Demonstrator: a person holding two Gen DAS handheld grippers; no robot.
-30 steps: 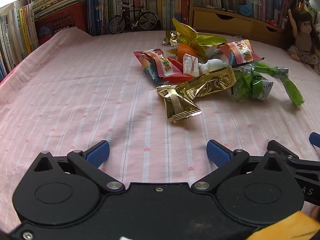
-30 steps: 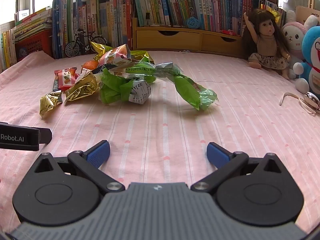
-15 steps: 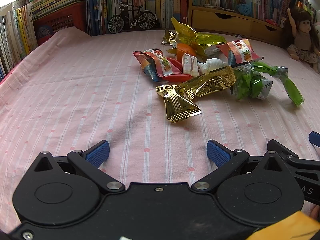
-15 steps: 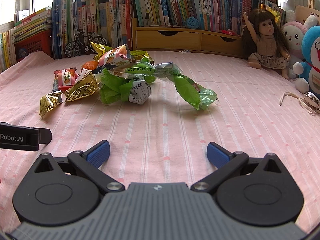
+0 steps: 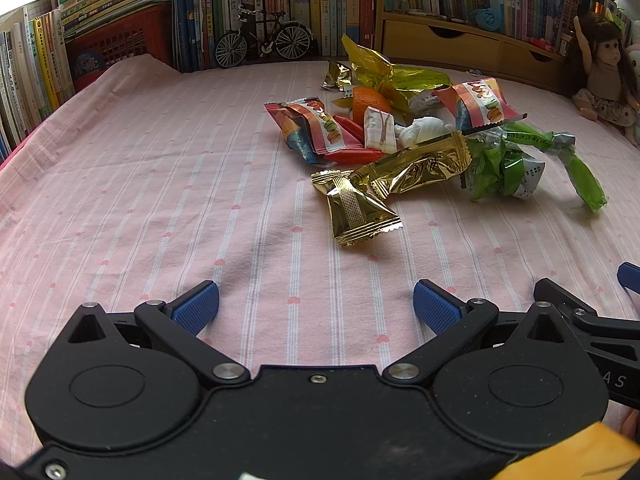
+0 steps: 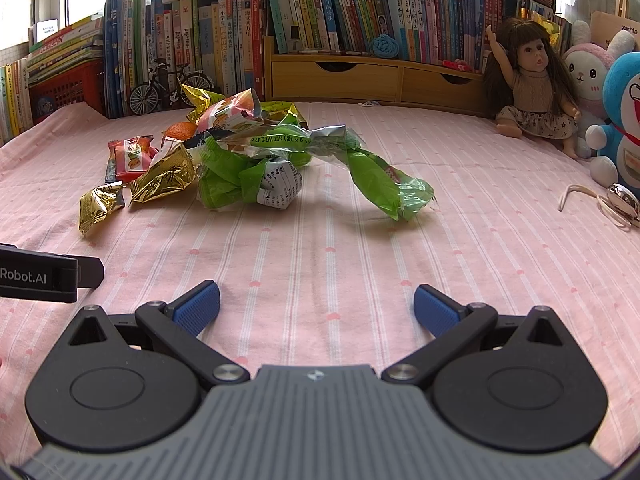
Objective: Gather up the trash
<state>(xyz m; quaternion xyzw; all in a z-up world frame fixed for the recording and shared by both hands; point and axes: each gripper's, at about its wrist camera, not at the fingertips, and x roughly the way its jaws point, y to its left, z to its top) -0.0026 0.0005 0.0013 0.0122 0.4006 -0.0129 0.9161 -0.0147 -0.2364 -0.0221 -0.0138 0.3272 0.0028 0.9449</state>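
— Behind the pink striped bedsheet (image 6: 360,280)?
— Rows of upright books (image 6: 328,4), plus a small black model bicycle (image 5: 262,40) against them.
— Further right?
— Wooden drawer unit (image 6: 376,76), long-haired doll in a beige top (image 6: 528,80), pink-white plush rabbit (image 6: 586,76), blue plush toy (image 6: 624,120).

"Robot.AI" stands on the left gripper (image 6: 48,276); "NET WT.0.42" on the green wrapper (image 6: 280,140).
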